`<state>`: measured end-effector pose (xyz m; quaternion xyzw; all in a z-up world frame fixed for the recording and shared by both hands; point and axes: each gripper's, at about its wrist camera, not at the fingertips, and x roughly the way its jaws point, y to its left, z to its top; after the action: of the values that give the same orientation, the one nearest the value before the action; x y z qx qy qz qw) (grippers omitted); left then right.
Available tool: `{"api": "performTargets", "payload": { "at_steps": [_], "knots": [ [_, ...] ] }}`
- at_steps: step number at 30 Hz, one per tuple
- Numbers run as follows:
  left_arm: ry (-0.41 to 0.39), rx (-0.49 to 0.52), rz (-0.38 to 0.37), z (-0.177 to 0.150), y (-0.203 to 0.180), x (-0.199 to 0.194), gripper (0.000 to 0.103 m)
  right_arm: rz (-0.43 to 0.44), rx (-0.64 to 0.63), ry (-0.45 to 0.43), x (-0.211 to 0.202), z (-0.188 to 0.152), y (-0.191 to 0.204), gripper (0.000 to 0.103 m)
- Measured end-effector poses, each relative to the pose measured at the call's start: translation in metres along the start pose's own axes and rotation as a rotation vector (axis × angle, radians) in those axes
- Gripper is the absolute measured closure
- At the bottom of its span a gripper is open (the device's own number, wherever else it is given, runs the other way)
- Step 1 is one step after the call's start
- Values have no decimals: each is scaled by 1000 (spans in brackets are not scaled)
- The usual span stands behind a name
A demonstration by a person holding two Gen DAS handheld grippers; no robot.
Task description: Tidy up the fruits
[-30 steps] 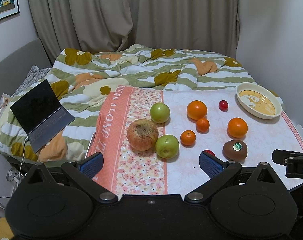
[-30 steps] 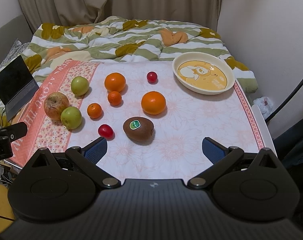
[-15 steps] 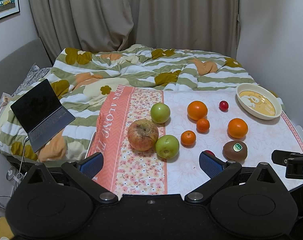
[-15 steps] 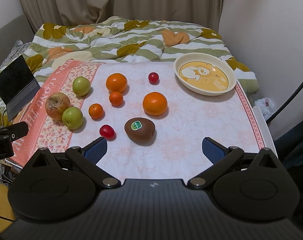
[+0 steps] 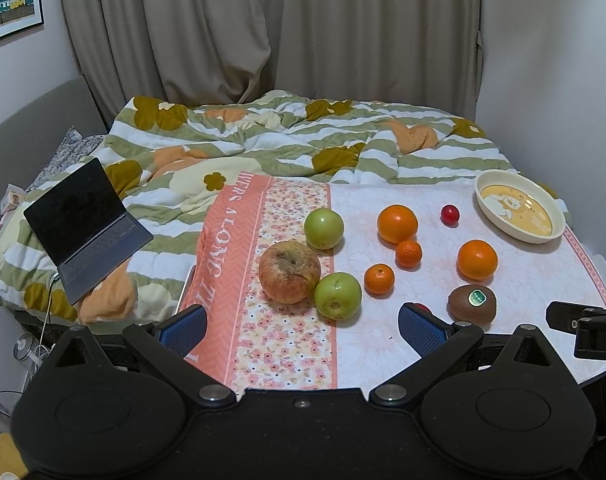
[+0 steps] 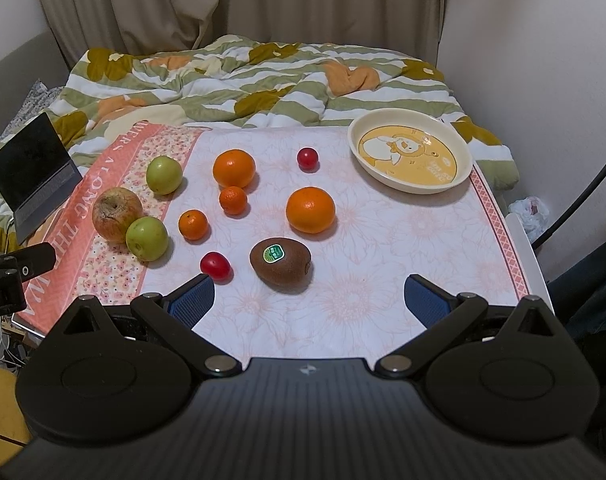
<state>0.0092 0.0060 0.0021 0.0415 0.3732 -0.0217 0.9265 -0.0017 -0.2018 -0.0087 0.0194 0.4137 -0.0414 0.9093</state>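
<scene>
Fruit lies loose on the clothed table [image 6: 403, 264]: a brown kiwi [image 6: 280, 259] with a green sticker, two large oranges [image 6: 311, 209], two small mandarins [image 6: 193, 224], two red cherry tomatoes [image 6: 214, 265], two green apples [image 5: 337, 295] and a wrinkled reddish apple [image 5: 289, 271]. A cream plate [image 6: 411, 150] with a yellow cartoon sits empty at the far right. My right gripper [image 6: 309, 298] hovers open just in front of the kiwi. My left gripper [image 5: 301, 326] is open near the front edge, before the apples. Its right finger [image 5: 419, 328] half hides one tomato.
A rumpled flowered quilt [image 5: 287, 140] covers the bed behind the table. An open laptop [image 5: 83, 224] rests on the quilt at the left. Curtains [image 5: 263, 28] and a wall close the back. A dark cable [image 6: 583, 196] hangs past the table's right edge.
Both views have tilted up a little, so the fruit sits slightly lower in frame. Nothing on the table has moved, and both grippers stay open.
</scene>
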Motion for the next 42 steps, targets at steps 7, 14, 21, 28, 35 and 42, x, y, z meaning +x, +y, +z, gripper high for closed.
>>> {"api": "performTargets", "payload": {
  "at_steps": [7,14,21,28,35,42],
  "knots": [
    [-2,-2,1,0,2,-1,0,1,0,-3,-2,3,3,0],
    [-3,-5,0,0,5,-1,0,2,2,-4,-3,4,3,0],
    [-5,-5,0,2,13,-1,0,2,1,-7,-6,7,6,0],
    [1,4,9,7,28,15,0,-9,13,6,3,10,12,0],
    [26,52,11,4,47,59,0,-32,34,26,36,2,21,0],
    [44,128,-23,-4,57,112,2,-68,48,24,80,-15,31,0]
  ]
}}
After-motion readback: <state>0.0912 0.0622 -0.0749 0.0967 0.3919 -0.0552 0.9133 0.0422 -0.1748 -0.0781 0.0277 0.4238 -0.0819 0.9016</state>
